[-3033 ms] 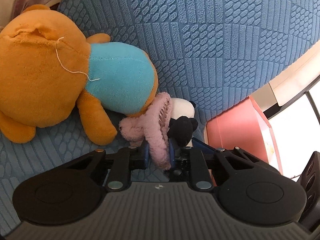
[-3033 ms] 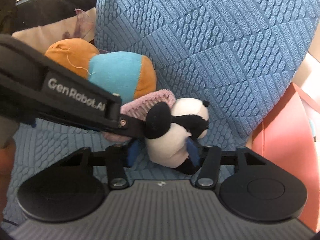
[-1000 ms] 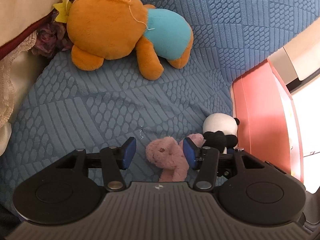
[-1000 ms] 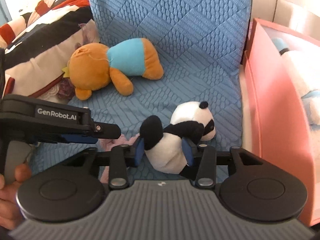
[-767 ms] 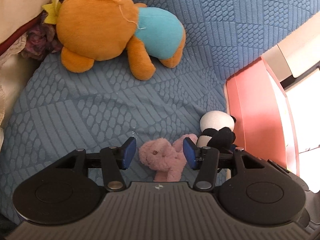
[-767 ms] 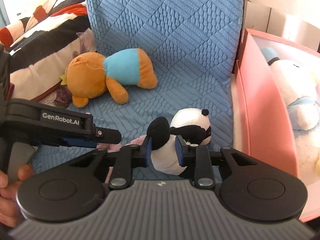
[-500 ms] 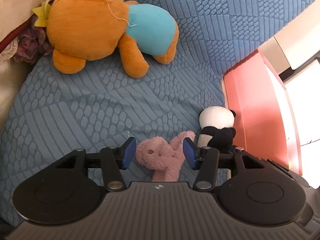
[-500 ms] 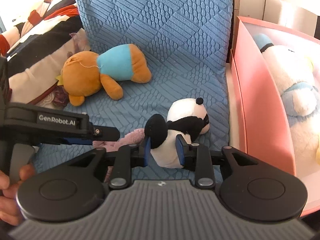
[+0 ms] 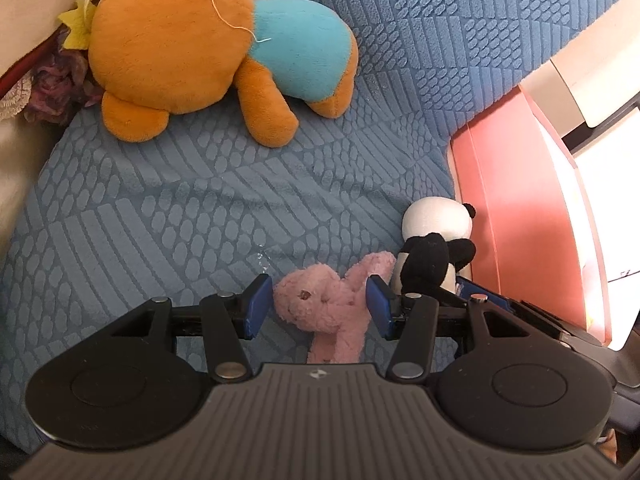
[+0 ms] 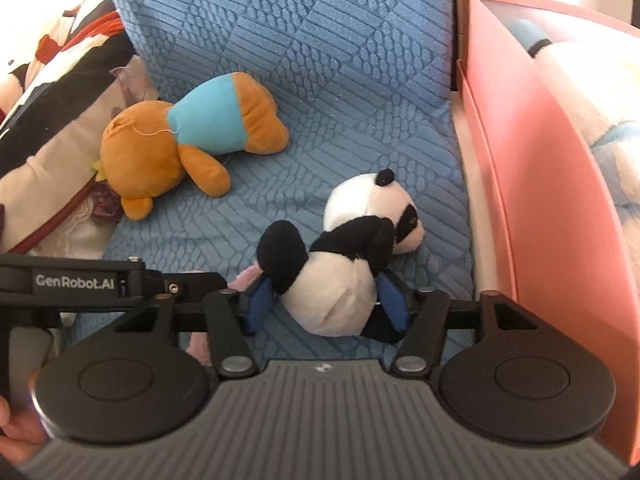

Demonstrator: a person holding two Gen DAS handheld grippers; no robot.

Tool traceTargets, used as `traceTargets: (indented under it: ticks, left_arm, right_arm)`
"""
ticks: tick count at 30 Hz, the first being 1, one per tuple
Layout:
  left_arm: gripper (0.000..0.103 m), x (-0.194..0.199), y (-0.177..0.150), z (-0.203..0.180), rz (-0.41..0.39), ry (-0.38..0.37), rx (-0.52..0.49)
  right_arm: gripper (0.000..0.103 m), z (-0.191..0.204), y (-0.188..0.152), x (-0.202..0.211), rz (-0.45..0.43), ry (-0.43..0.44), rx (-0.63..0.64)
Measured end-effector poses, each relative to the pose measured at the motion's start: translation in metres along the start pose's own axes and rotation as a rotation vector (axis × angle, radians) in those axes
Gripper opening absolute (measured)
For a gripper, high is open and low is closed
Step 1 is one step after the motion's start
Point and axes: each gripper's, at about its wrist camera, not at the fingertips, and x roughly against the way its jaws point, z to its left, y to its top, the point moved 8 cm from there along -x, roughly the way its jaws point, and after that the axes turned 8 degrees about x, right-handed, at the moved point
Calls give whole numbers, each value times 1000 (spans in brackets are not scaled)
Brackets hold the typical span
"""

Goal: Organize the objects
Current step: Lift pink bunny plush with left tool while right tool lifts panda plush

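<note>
Pink plush (image 9: 328, 304): lies between spread fingers of left gripper (image 9: 316, 306), released 1 s ago | panda (image 10: 340, 264): right gripper (image 10: 326, 304) reopened after brief squeeze, straddling it | pink bin (image 10: 560, 216) right; regrasp likely.

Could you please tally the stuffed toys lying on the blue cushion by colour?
Orange with a blue shirt: 1, the bear
Pink: 1, the small plush
Black and white: 1, the panda
Total: 3
</note>
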Motion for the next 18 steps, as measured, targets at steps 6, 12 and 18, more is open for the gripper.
traceTargets:
  ticks: [6, 12, 18]
  left_arm:
    - [58, 0, -3, -3, 7, -27, 6]
    - [61, 1, -8, -8, 17, -8, -50]
    - [70, -6, -12, -18, 19, 29, -125]
  right_arm:
    - [46, 5, 3, 14, -38, -6, 35]
    - [46, 1, 0, 29, -50, -1, 21]
    - [46, -5, -2, 30, -43, 6, -11]
